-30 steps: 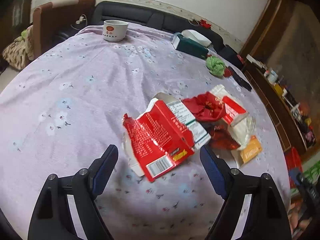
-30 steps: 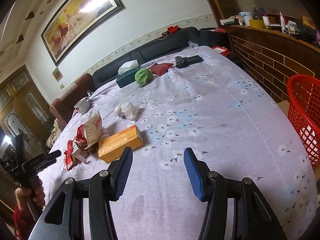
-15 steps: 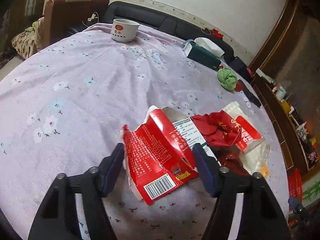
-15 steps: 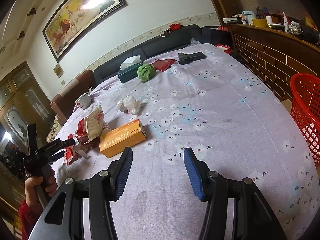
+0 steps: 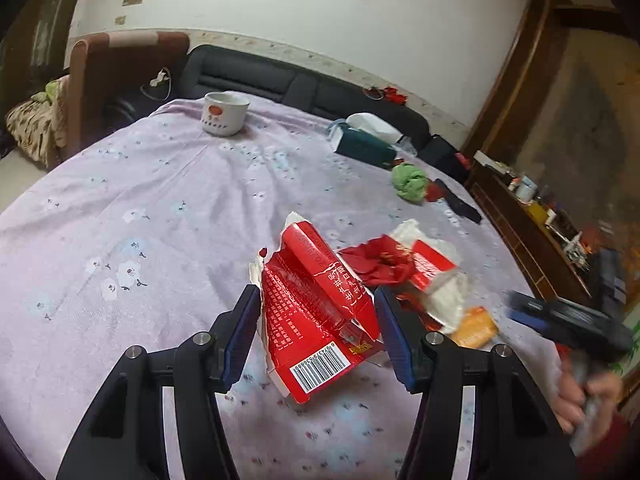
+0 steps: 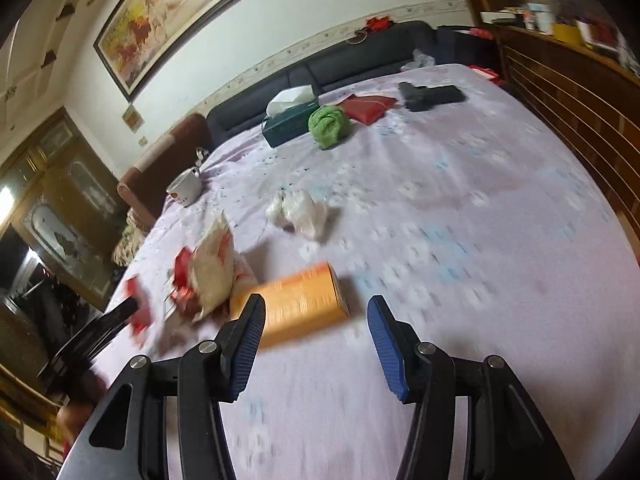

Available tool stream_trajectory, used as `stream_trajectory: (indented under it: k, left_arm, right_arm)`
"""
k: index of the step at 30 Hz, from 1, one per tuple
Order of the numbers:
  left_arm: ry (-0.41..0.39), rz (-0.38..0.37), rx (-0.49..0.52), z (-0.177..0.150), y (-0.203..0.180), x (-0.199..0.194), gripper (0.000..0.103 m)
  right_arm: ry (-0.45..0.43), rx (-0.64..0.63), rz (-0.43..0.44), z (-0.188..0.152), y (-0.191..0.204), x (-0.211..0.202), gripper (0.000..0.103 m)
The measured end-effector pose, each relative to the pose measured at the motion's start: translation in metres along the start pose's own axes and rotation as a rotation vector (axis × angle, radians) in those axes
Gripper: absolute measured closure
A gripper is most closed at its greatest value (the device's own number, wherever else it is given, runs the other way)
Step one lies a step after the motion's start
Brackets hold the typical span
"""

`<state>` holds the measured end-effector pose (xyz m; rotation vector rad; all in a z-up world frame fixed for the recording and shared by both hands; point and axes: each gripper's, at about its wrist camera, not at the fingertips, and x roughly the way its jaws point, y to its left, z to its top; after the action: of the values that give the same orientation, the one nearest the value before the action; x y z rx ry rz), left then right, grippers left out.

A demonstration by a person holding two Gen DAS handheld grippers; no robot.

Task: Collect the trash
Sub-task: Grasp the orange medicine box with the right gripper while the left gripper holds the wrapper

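A torn red carton (image 5: 316,312) with a barcode sits between the fingers of my left gripper (image 5: 316,320); both pads press its sides and it is buckled upward off the purple cloth. Behind it lies a red and white wrapper pile (image 5: 404,268) and an orange box (image 5: 474,326). In the right wrist view my right gripper (image 6: 316,320) is open and empty, just in front of the orange box (image 6: 300,304). The wrapper pile (image 6: 208,268) lies left of the box and a crumpled white tissue (image 6: 298,212) beyond it. The view is motion-blurred.
On the purple flowered tablecloth (image 5: 120,220) stand a white cup (image 5: 224,114), a teal tissue box (image 5: 366,144), a green cloth ball (image 6: 328,120), a red pouch (image 6: 368,106) and a black object (image 6: 430,96). A dark sofa (image 5: 260,80) lines the far side.
My left gripper has closed in from wide open onto the red carton, which now buckles up. My right gripper has moved left and forward toward the orange box.
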<state>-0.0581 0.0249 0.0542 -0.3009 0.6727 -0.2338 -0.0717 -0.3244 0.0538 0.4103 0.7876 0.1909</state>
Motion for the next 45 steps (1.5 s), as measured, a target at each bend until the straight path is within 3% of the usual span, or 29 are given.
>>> stream_trajectory:
  k: [4, 6, 8, 12, 16, 19, 21, 23, 26, 30, 33, 38, 40, 42, 45]
  left_arm:
    - [-0.002, -0.014, 0.035, -0.006, -0.005, -0.008, 0.046]
    - [-0.004, -0.020, 0.050, -0.009, -0.006, -0.010, 0.046]
    - [-0.008, -0.028, 0.054, -0.009, -0.006, -0.013, 0.045]
    - [-0.016, -0.057, 0.036, -0.007, 0.000, -0.015, 0.045]
    - [-0.028, -0.059, 0.037, -0.007, 0.000, -0.017, 0.045]
    - [-0.029, -0.068, 0.039, -0.008, -0.001, -0.021, 0.045]
    - [-0.033, -0.068, 0.045, -0.008, -0.002, -0.024, 0.045]
    - [-0.032, -0.073, 0.045, -0.008, -0.002, -0.027, 0.045]
    - [-0.030, -0.076, 0.051, -0.010, -0.001, -0.028, 0.045]
    - [-0.029, -0.082, 0.065, -0.012, -0.002, -0.027, 0.045]
    - [-0.030, -0.092, 0.075, -0.013, -0.006, -0.026, 0.045]
    - [-0.026, -0.099, 0.105, -0.016, -0.016, -0.026, 0.044]
    - [-0.023, -0.112, 0.115, -0.017, -0.021, -0.025, 0.045]
    - [-0.020, -0.125, 0.132, -0.019, -0.029, -0.024, 0.044]
    - [-0.003, -0.143, 0.155, -0.022, -0.045, -0.019, 0.044]
  right_arm:
    - [0.086, 0.043, 0.005, 0.023, -0.003, 0.053, 0.049]
    - [0.116, 0.052, 0.009, 0.024, -0.006, 0.070, 0.057]
    - [0.162, 0.069, 0.030, 0.018, -0.007, 0.082, 0.059]
    - [0.213, 0.076, 0.126, -0.008, 0.004, 0.063, 0.059]
    - [0.357, -0.015, 0.274, -0.053, 0.039, 0.033, 0.059]
    - [0.279, -0.173, 0.185, -0.051, 0.058, 0.019, 0.052]
    - [0.211, -0.218, 0.136, -0.041, 0.062, 0.019, 0.037]
    - [0.177, -0.232, 0.128, -0.028, 0.063, 0.029, 0.037]
    - [0.199, -0.223, 0.132, -0.020, 0.062, 0.051, 0.037]
    - [0.276, -0.209, 0.163, -0.024, 0.065, 0.073, 0.037]
    - [0.309, -0.271, 0.171, -0.038, 0.076, 0.069, 0.037]
    - [0.272, -0.473, 0.033, -0.064, 0.101, 0.063, 0.037]
    - [0.255, -0.519, -0.025, -0.075, 0.106, 0.063, 0.048]
    - [0.220, -0.540, -0.060, -0.080, 0.106, 0.059, 0.050]
    - [0.176, -0.493, -0.046, -0.083, 0.095, 0.049, 0.051]
